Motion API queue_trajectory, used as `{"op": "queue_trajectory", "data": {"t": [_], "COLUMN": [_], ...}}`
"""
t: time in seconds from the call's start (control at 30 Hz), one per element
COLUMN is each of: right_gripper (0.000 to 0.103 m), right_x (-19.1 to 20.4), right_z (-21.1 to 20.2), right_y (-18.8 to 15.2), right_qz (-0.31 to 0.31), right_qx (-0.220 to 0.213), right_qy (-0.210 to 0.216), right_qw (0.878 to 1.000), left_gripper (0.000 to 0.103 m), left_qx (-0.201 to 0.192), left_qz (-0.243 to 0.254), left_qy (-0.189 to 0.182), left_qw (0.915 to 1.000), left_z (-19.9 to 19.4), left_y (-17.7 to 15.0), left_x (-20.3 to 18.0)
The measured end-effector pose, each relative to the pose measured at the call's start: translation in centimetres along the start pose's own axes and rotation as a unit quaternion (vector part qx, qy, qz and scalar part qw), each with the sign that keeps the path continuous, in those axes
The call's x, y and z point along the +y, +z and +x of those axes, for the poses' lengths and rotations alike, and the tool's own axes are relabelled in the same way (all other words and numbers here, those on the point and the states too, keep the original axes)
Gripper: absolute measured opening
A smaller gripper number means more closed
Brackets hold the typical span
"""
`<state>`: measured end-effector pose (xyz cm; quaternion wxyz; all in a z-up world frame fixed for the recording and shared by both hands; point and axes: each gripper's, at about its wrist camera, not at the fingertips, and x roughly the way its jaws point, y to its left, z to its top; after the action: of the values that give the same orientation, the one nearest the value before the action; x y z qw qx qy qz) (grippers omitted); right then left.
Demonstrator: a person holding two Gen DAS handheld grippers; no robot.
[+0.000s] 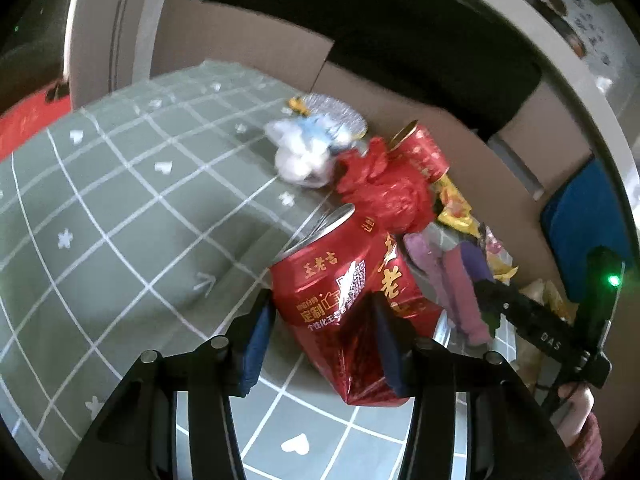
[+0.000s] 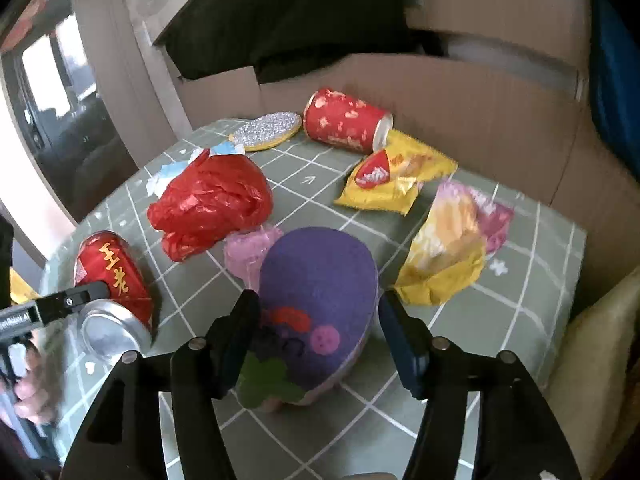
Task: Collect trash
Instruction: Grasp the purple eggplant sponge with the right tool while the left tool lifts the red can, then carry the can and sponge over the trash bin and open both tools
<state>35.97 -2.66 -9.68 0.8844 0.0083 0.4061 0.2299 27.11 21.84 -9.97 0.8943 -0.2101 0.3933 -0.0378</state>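
Observation:
My left gripper (image 1: 322, 312) is shut on a crushed red drink can (image 1: 344, 292), with the blue pads pressing its dented sides just above the green checked tablecloth (image 1: 120, 208). The same can shows in the right wrist view (image 2: 112, 280) with the left gripper's finger across it. My right gripper (image 2: 316, 316) stands open around a purple felt pouch (image 2: 316, 296) with pink buttons; the pads do not touch it. A crumpled red plastic bag (image 2: 208, 204), a second red can (image 2: 344, 120) on its side and yellow snack wrappers (image 2: 396, 176) lie behind.
A silver glitter insole (image 2: 268, 130) and white-blue tissue (image 1: 304, 148) lie at the far table edge. A pink-yellow wrapper (image 2: 452, 240) lies to the right. Cardboard panels (image 2: 460, 100) wall the back. A cream chair (image 2: 600, 352) stands at the right.

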Motion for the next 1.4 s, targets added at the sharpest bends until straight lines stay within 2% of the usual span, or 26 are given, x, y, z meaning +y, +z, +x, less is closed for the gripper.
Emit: {"op": "queue_trajectory", "data": {"t": [0.13, 0.2, 0.27, 0.4, 0.57, 0.6, 0.67, 0.7, 0.77, 0.8, 1.03, 1.13, 1.4], "right_gripper": [0.065, 0.065, 0.065, 0.066, 0.065, 0.063, 0.050, 0.042, 0.037, 0.030, 0.028, 0.028, 0.028], "right_x": [-1.8, -2.2, -1.8, 0.7, 3.3, 3.5, 3.5, 3.5, 3.1, 3.0, 2.7, 3.1, 2.9], "right_z": [0.2, 0.6, 0.7, 0.4, 1.2, 1.4, 1.0, 0.4, -1.0, -1.4, -5.1, -6.0, -10.0], "right_y": [-0.4, -0.5, -0.5, -0.2, -0.3, -0.4, -0.4, -0.4, -0.2, -0.1, 0.3, 0.0, -0.2], "right_qz": [0.046, 0.063, 0.057, -0.005, -0.073, -0.080, -0.081, -0.080, -0.075, -0.074, -0.075, -0.088, -0.092], "right_qx": [0.007, 0.015, 0.016, 0.009, 0.023, 0.029, 0.018, 0.008, -0.010, -0.014, -0.035, -0.047, -0.084], "right_qy": [0.029, 0.048, 0.050, 0.010, -0.031, -0.040, -0.046, -0.044, -0.033, -0.029, -0.011, -0.030, -0.046], "right_qw": [0.998, 0.997, 0.997, 1.000, 0.997, 0.996, 0.996, 0.996, 0.997, 0.997, 0.997, 0.995, 0.991], "left_gripper": [0.048, 0.048, 0.048, 0.048, 0.048, 0.048, 0.048, 0.048, 0.048, 0.048, 0.048, 0.048, 0.048], "left_qx": [-0.044, -0.055, -0.059, -0.058, -0.053, -0.053, -0.055, -0.058, -0.064, -0.066, -0.077, -0.082, -0.116], "left_qz": [0.045, 0.061, 0.071, 0.071, 0.061, 0.061, 0.063, 0.067, 0.076, 0.077, 0.093, 0.105, 0.140], "left_qy": [0.030, 0.047, 0.058, 0.073, 0.074, 0.073, 0.071, 0.070, 0.070, 0.069, 0.053, 0.052, 0.049], "left_qw": [0.9975, 0.9955, 0.9940, 0.9931, 0.9940, 0.9940, 0.9940, 0.9936, 0.9926, 0.9925, 0.9912, 0.9897, 0.9821], "left_z": [-1.6, -1.9, -2.0, -1.7, -1.4, -1.5, -1.6, -1.8, -2.1, -2.1, -3.0, -3.6, -6.0], "left_y": [0.1, 0.1, 0.0, -0.3, -0.6, -0.7, -0.7, -0.8, -0.8, -0.7, -0.9, -1.0, -0.4], "left_x": [-1.5, -2.1, -2.4, -2.1, -1.5, -1.6, -1.6, -1.8, -2.2, -2.4, -4.5, -5.4, -8.7]}}
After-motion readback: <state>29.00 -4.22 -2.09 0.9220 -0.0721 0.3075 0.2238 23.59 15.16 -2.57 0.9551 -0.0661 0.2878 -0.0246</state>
